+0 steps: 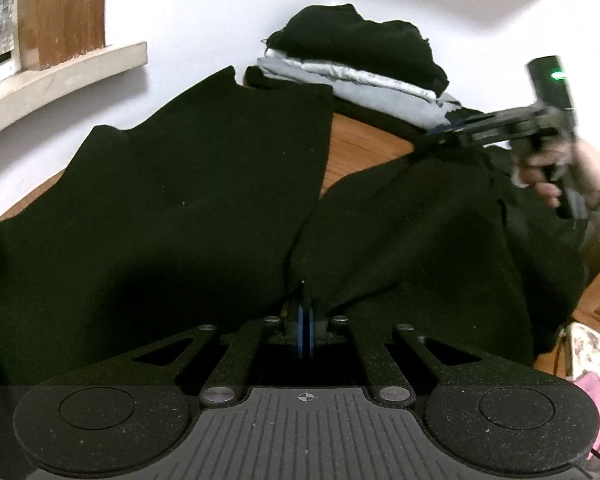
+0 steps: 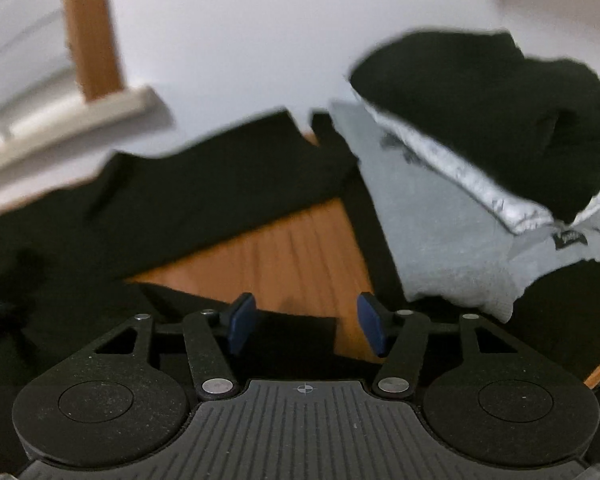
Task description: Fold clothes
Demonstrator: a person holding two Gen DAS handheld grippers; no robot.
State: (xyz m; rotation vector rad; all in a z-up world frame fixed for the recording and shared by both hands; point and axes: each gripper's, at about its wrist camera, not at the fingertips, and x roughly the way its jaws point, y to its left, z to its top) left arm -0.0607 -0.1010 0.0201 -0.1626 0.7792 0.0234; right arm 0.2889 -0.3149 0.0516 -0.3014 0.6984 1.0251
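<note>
A black garment (image 1: 180,208) lies spread over the wooden table (image 1: 364,148), split into two wide panels that meet at my left gripper (image 1: 305,320). That gripper is shut on the cloth where the panels join, and fabric bunches around its blue pads. My right gripper (image 2: 306,324) is open, its blue pads (image 2: 242,322) wide apart above the garment's edge (image 2: 220,200) and bare wood (image 2: 284,256), with nothing between them. In the left wrist view a hand (image 1: 548,172) holds the right gripper over the garment's far right part.
A stack of folded clothes (image 1: 360,64), black on top and grey beneath, sits at the table's back by the white wall. The same stack (image 2: 460,208) is close on the right in the right wrist view. A windowsill (image 1: 60,76) juts out at the left.
</note>
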